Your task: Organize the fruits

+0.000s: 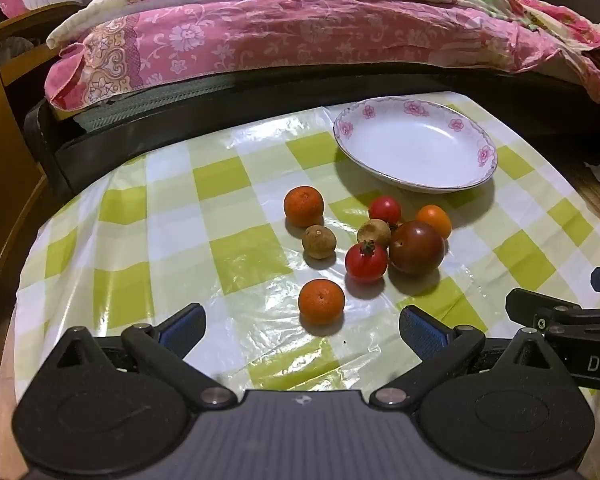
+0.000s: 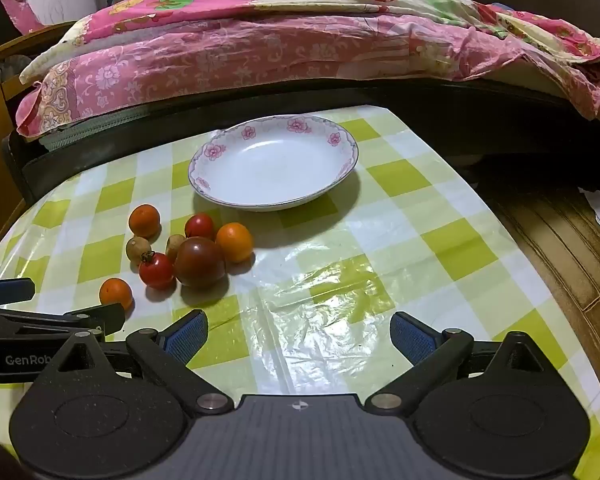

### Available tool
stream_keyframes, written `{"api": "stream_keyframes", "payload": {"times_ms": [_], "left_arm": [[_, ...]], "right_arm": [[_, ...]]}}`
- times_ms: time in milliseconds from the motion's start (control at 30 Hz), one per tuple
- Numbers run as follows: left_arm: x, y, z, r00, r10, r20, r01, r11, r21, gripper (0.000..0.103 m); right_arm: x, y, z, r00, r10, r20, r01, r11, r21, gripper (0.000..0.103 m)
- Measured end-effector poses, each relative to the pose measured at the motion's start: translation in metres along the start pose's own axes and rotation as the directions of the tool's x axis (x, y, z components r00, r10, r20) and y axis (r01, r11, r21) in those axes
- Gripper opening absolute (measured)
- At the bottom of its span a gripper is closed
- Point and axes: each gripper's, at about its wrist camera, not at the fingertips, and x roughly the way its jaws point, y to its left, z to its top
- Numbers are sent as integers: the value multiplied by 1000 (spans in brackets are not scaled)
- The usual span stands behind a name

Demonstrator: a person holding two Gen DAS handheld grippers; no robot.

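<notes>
Left cam: my left claw [image 1: 302, 328] is spread wide, nothing in it, low over the cloth [image 1: 172, 240]. Orange [image 1: 321, 302] sits just ahead btwn the pads. Beyond: red tomato [image 1: 366, 262] touching big dark tomato [image 1: 417, 247], w/ the rest of the fruit bunched near. Plate [image 1: 476, 140] behind, apart from fruit.

Right cam: my right claw [image 2: 299, 334] is also spread, holding nothing, over bare cloth. Fruit lies front-left; plate straight ahead.

pink floral quilt [image 2: 260, 40] covers the bed; wooden floor [image 2: 560, 248] at right
</notes>
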Motion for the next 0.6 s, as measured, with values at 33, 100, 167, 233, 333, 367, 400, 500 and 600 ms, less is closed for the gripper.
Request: {"api": "stream_keyframes", "payload": {"times_ms": [33, 100, 167, 233, 333, 367, 400, 500, 600], "left_arm": [[0, 0, 0, 1000, -1, -4, 1, 1000, -1, 103], [-1, -1, -2, 1000, 1, -5, -1, 1000, -1, 103], [-2, -2, -3, 1000, 4, -6, -4, 1000, 1, 103], [-5, -4, -5, 1000, 7, -6, -7, 1000, 1, 103], [3, 0, -3, 1000, 4, -27, -4, 1000, -1, 103], [4, 0, -3, 1000, 4, -28, -4, 1000, -1, 103], [4, 0, -3, 1000, 3, -29, -3, 1000, 0, 103], [4, 1, -4, 1000, 1, -28, -1, 1000, 5, 103], [4, 0, -4, 1000, 3, -26, -3, 1000, 9, 103]], "right_arm": [[0, 0, 0, 1000, 1, 4, -1, 1000, 1, 94], [1, 0, -1, 1000, 1, 2, -1, 1000, 1, 94], [2, 0, -1, 1000, 2, -4, -2, 1000, 2, 94], [3, 0, -2, 1000, 3, -8, -3, 1000, 4, 94], [2, -2, -2, 1000, 3, -13, -3, 1000, 7, 94], [1, -4, -1, 1000, 3, -14, -3, 1000, 7, 94], [0, -5, -1, 1000, 2, -15, -2, 1000, 7, 94], [4, 0, -3, 1000, -1, -17, 1, 1000, -3, 94], [5, 0, -3, 1000, 0, -19, 0, 1000, -2, 93]]}}
